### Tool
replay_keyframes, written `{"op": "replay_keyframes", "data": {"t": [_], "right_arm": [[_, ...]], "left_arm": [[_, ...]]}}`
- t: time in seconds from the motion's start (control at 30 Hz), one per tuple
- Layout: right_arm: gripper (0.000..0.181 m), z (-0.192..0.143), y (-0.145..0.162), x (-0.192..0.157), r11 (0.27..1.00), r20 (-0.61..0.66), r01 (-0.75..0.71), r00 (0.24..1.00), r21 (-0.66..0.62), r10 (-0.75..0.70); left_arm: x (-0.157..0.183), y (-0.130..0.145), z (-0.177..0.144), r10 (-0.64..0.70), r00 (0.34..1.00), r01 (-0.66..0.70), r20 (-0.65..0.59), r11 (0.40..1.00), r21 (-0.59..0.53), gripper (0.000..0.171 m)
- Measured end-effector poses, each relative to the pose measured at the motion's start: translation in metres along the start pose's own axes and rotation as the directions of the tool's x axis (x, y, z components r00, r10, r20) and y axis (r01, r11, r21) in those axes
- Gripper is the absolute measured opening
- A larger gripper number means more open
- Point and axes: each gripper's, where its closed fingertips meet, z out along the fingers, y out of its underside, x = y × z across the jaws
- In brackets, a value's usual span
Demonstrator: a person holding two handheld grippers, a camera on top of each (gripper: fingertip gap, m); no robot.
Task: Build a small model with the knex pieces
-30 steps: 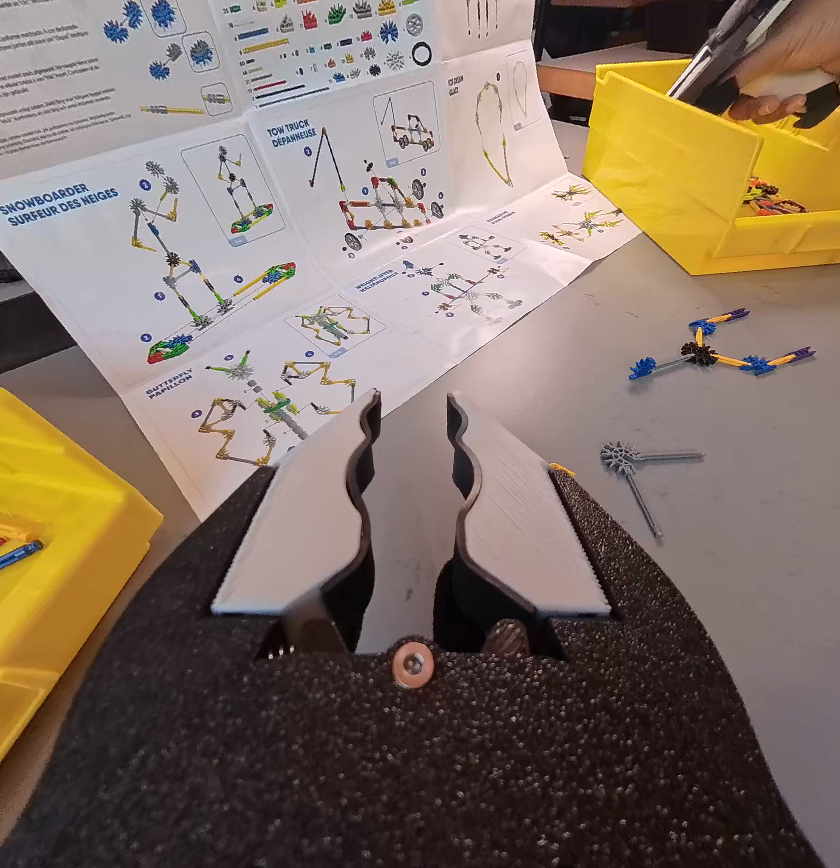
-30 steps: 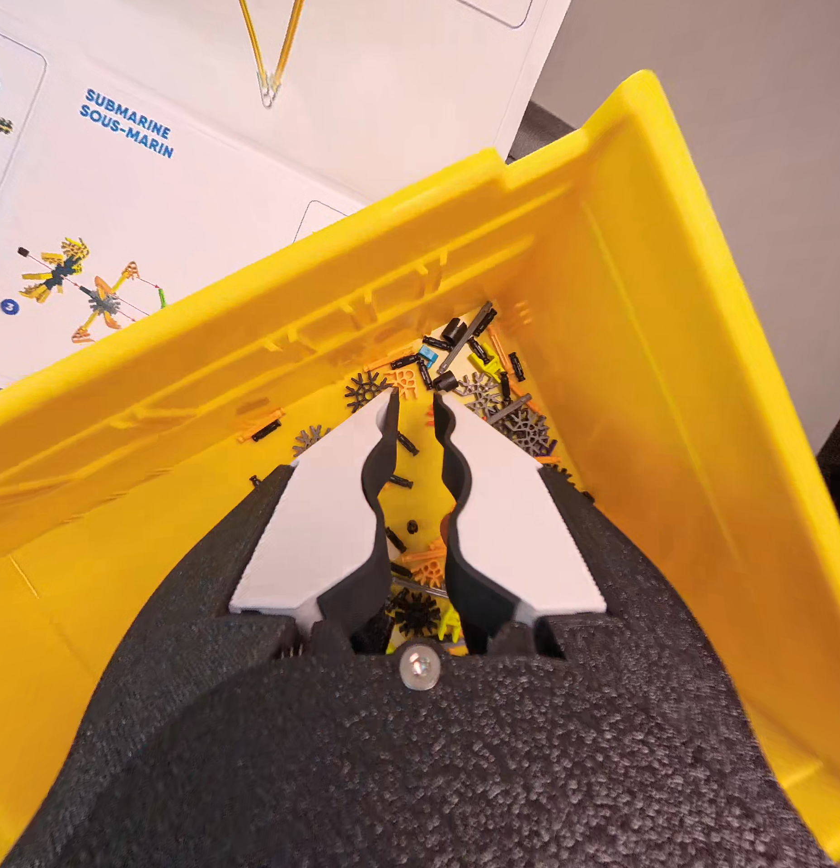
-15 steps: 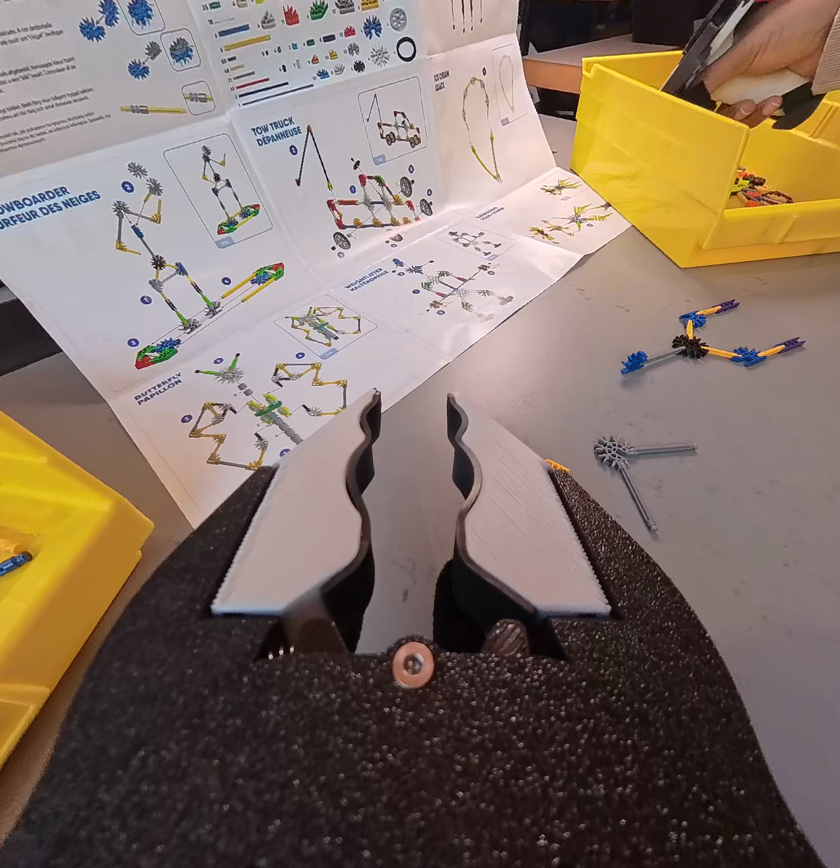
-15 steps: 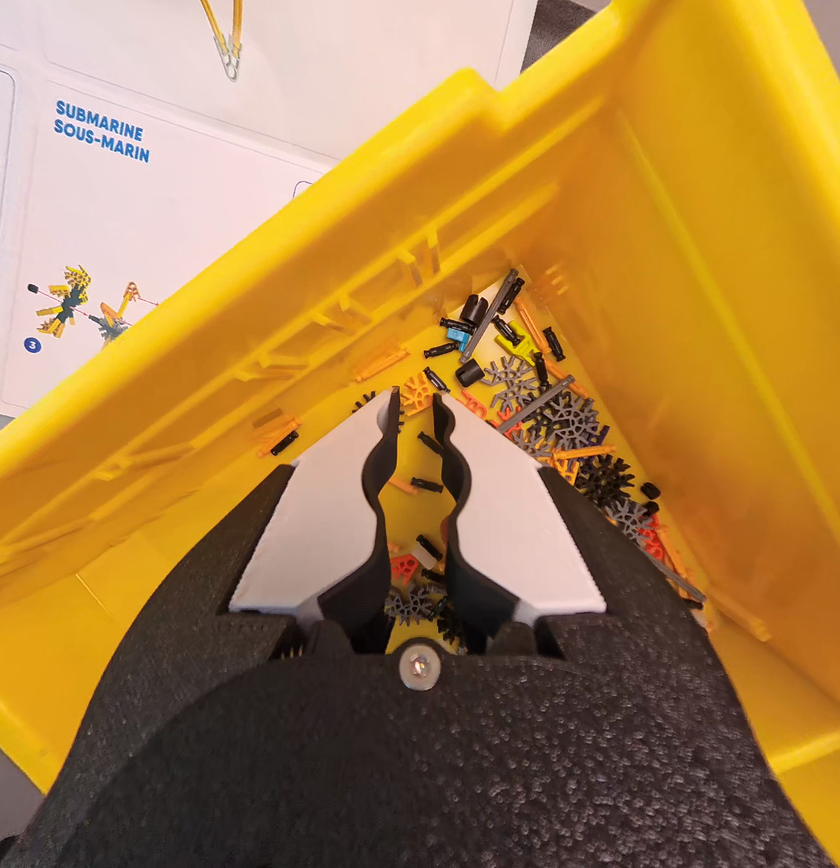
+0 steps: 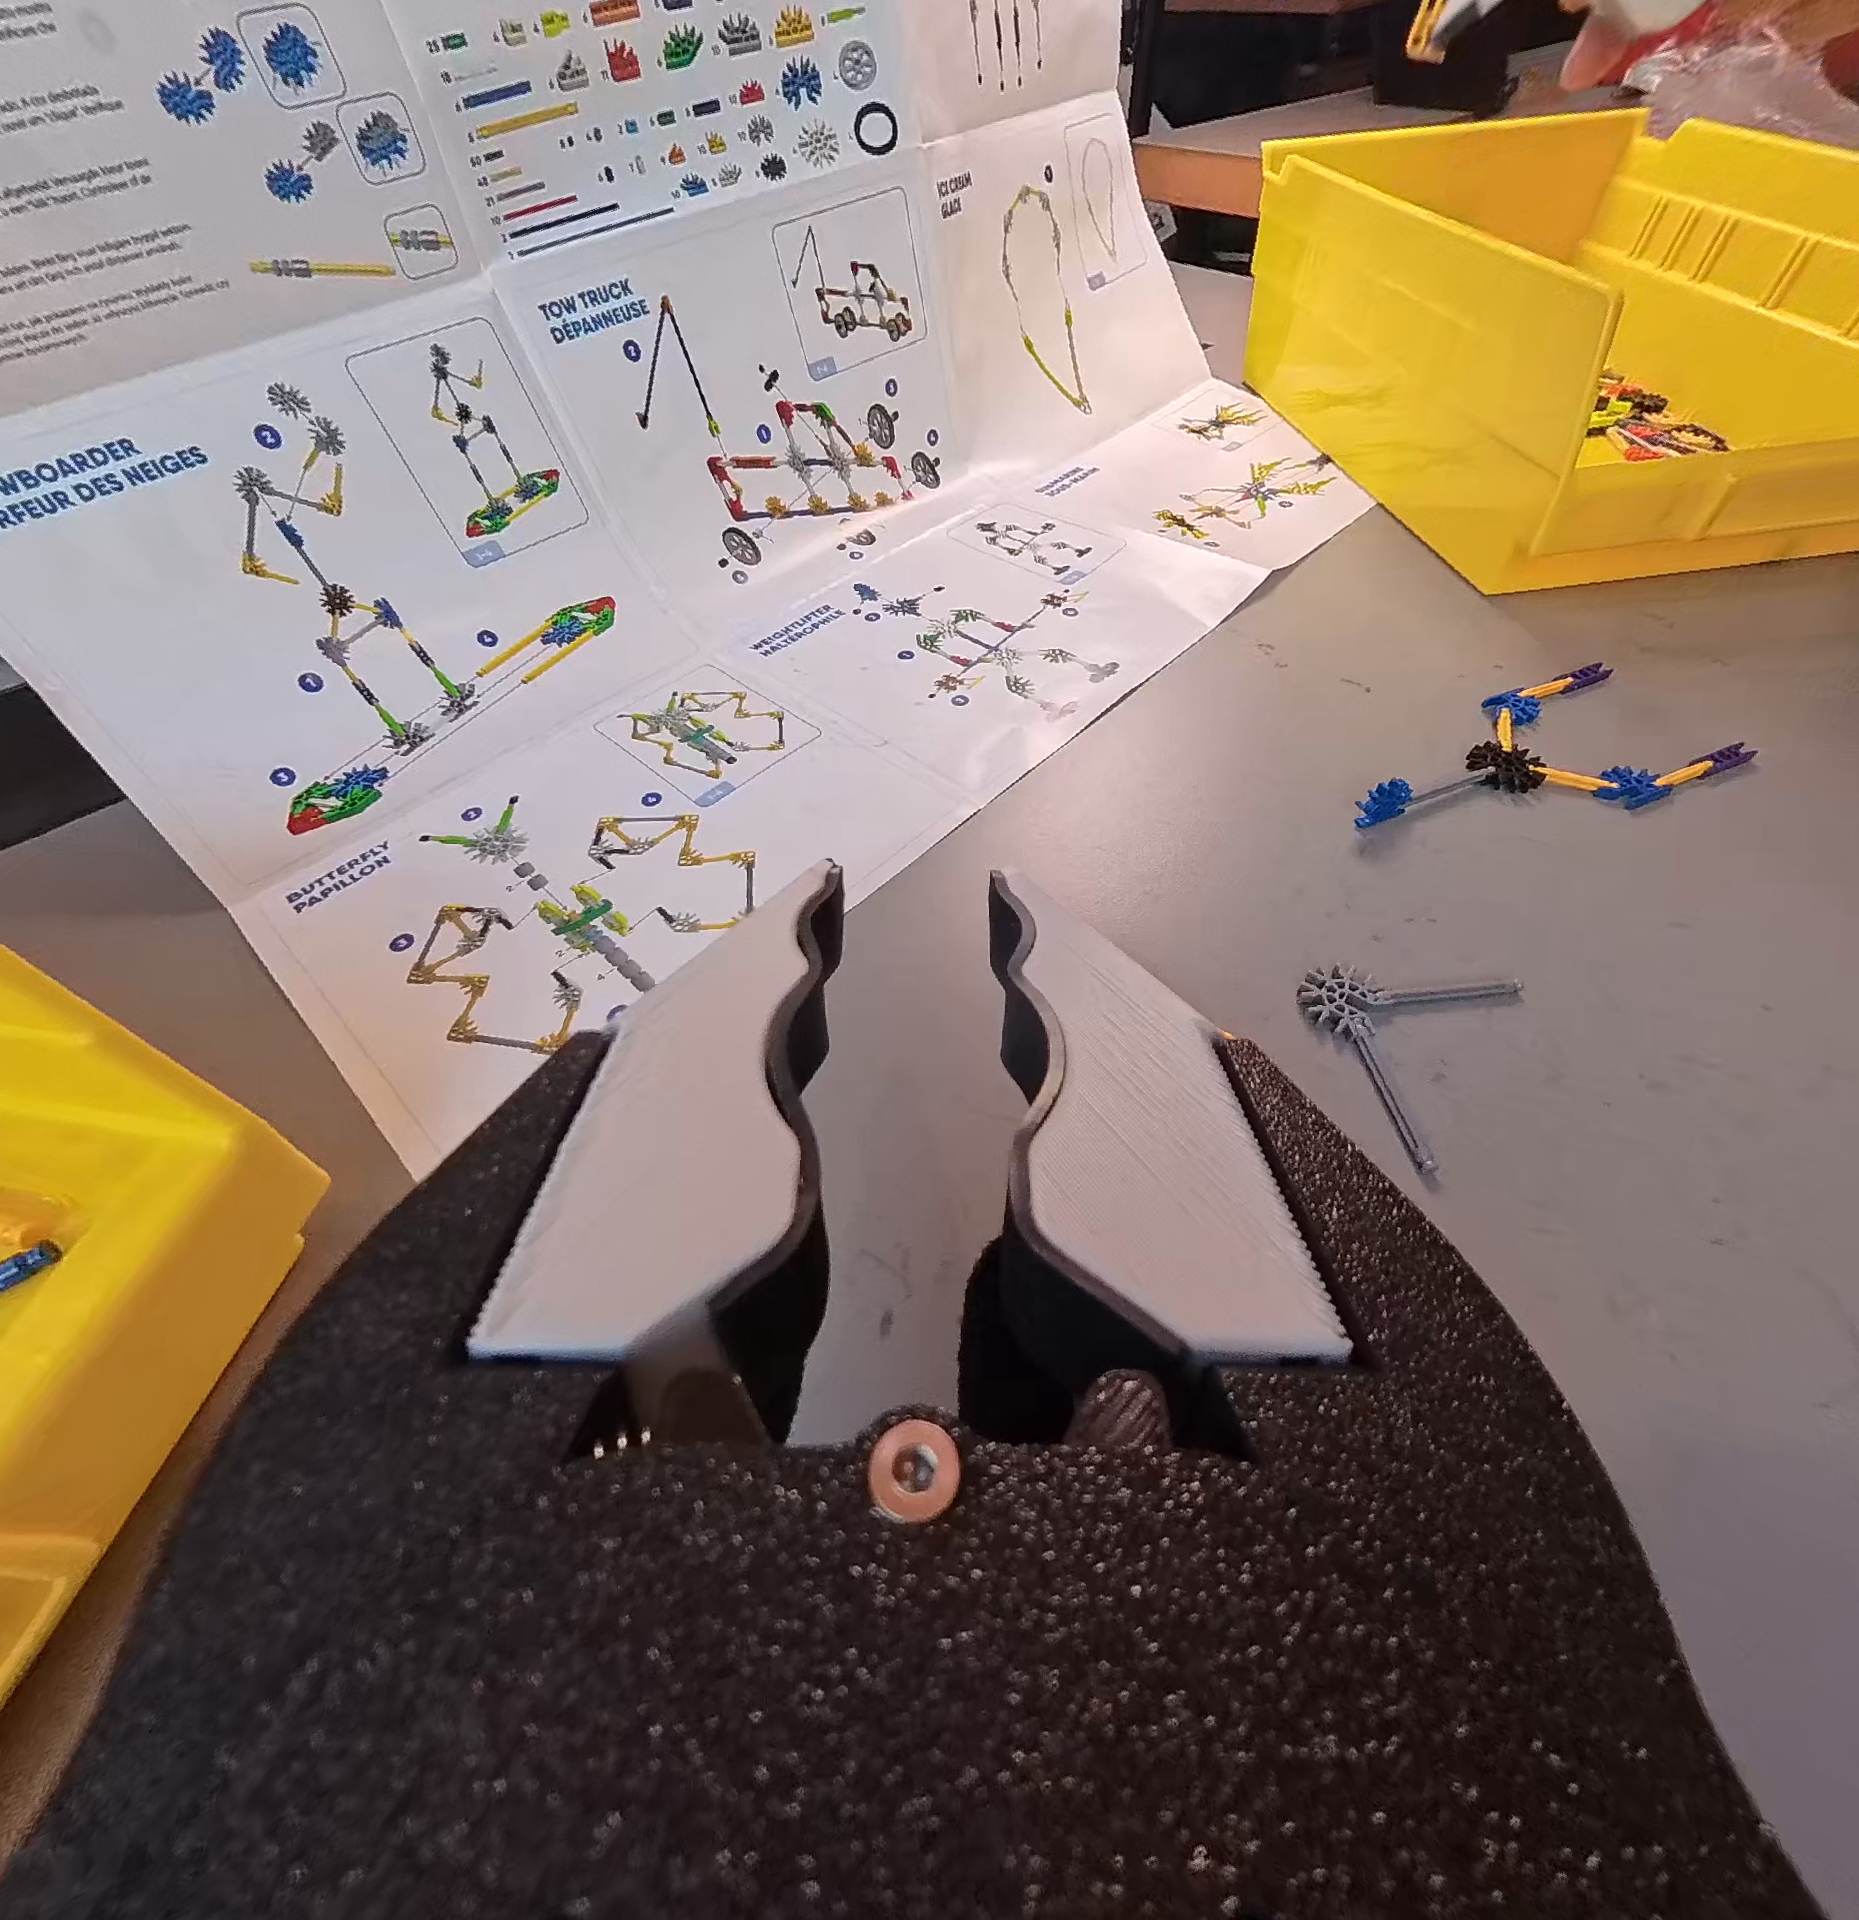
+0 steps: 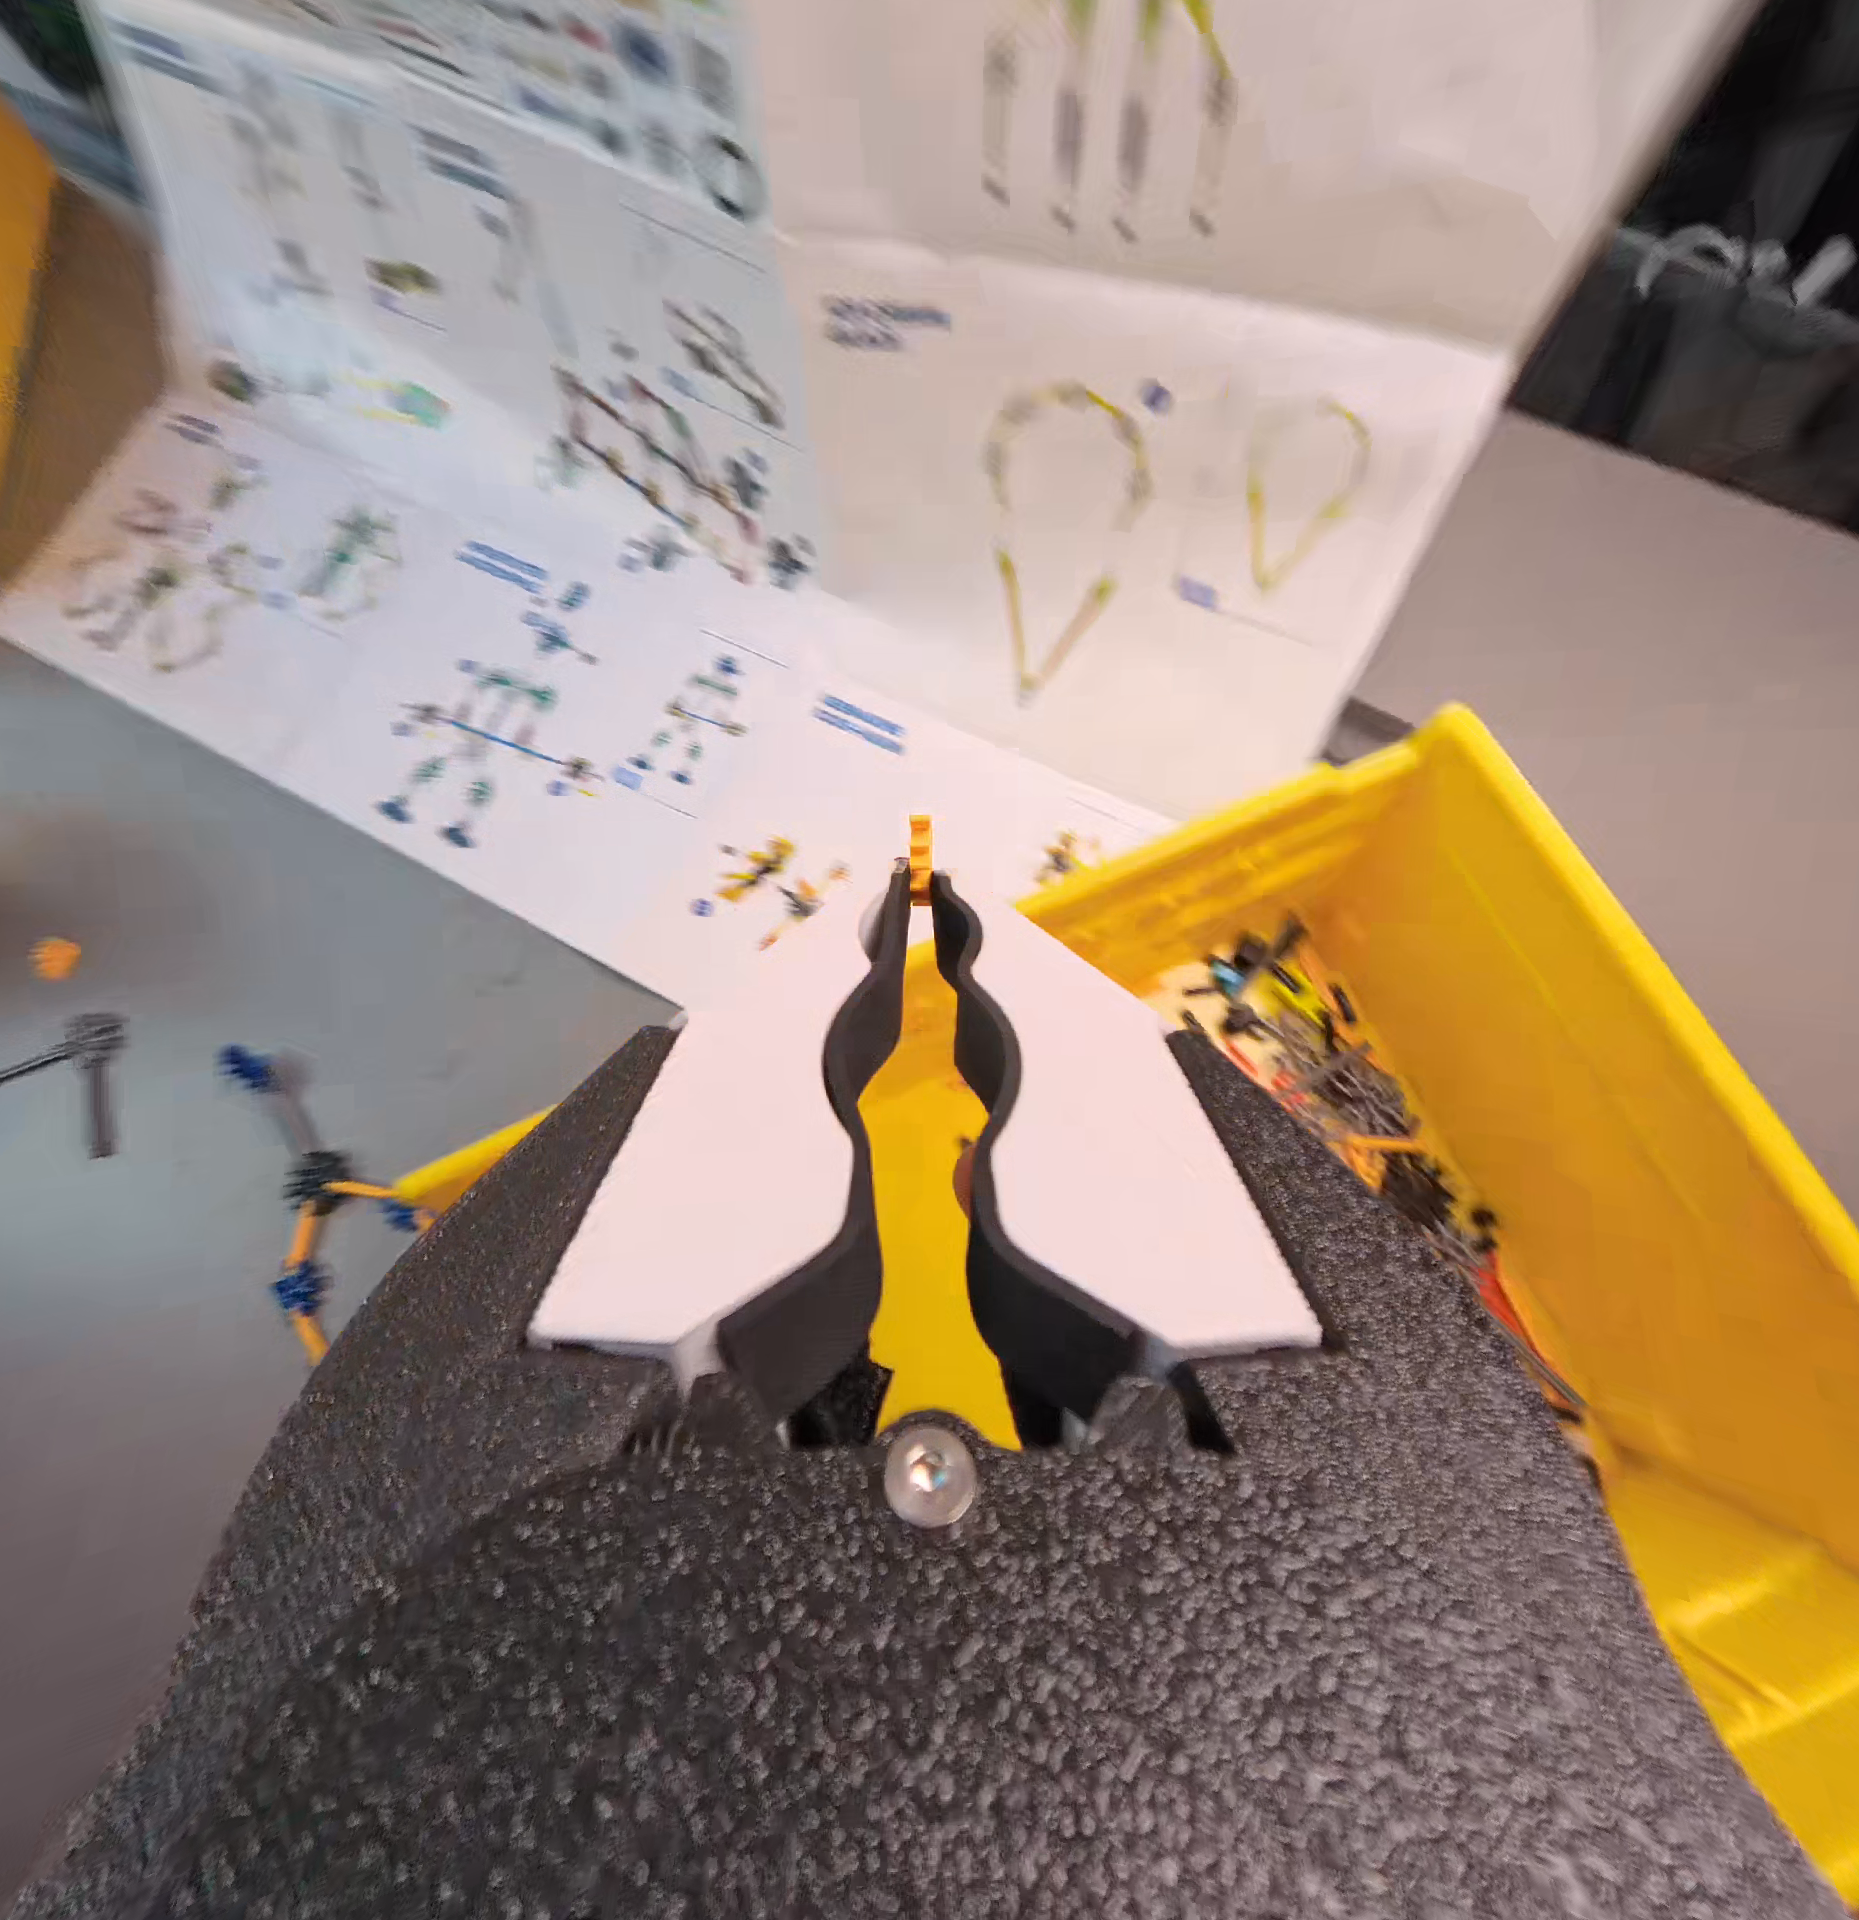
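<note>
Only our right wrist view shows the right gripper [image 6: 920, 883] pinching a small orange piece [image 6: 921, 837] at its tips, above the yellow bin [image 6: 1590, 1039] of parts; blur leaves its shape unclear. Our left wrist view shows the left gripper [image 5: 912, 883] gaping empty over the grey table [image 5: 1527, 1299], near the instruction sheet [image 5: 592, 520] and a grey connector with rods [image 5: 1361, 1013].

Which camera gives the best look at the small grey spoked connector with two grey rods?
The left wrist view: the grey spoked connector with two rods lies sharp on the grey table. The right wrist view shows it motion-blurred at the left edge.
</note>
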Motion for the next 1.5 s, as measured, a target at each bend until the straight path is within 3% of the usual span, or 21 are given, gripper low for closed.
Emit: {"op": "replay_keyframes", "data": {"t": [0.07,0.13,0.27,0.4,0.57,0.77,0.97,1.17,1.37,1.5], "right_arm": [[0.002,-0.013,-0.020,-0.069,0.992,0.132,0.092,0.986,0.081,-0.103],[0.002,-0.011,-0.015,-0.138,0.977,0.248,0.192,0.946,0.089,-0.209],[0.002,0.027,0.040,-0.250,0.938,0.448,0.346,0.836,0.015,-0.316],[0.002,0.077,0.090,-0.309,0.911,0.560,0.404,0.775,-0.081,-0.294],[0.002,0.116,0.108,-0.322,0.896,0.553,0.405,0.796,-0.184,-0.246],[0.005,0.120,0.115,-0.314,0.875,0.528,0.413,0.816,-0.250,-0.235],[0.009,0.118,0.110,-0.305,0.886,0.502,0.402,0.829,-0.232,-0.245],[0.010,0.096,0.094,-0.310,0.893,0.519,0.435,0.792,-0.112,-0.321],[0.012,0.084,0.114,-0.314,0.856,0.526,0.508,0.755,-0.094,-0.391],[0.012,0.083,0.118,-0.315,0.873,0.522,0.482,0.765,-0.074,-0.378]], "left_arm": [[0.001,0.001,0.001,0.000,1.000,0.000,-0.006,1.000,-0.007,0.028],[0.003,0.002,0.002,0.000,1.000,0.000,-0.016,1.000,-0.013,0.028],[0.007,0.004,0.002,0.020,0.999,-0.021,-0.033,0.999,-0.028,0.028],[0.025,0.018,0.005,0.049,0.990,-0.063,-0.130,0.992,-0.106,0.027],[0.051,0.039,0.008,0.112,0.962,-0.165,-0.249,0.965,-0.204,0.027],[0.063,0.052,0.012,0.138,0.945,-0.220,-0.298,0.939,-0.263,0.027],[0.070,0.060,0.017,0.138,0.934,-0.243,-0.331,0.921,-0.304,0.027],[0.074,0.062,0.018,0.131,0.926,-0.249,-0.353,0.916,-0.315,0.020],[0.077,0.063,0.017,0.159,0.921,-0.277,-0.356,0.910,-0.310,0.008],[0.078,0.063,0.016,0.166,0.921,-0.282,-0.354,0.908,-0.309,0.008]]}}
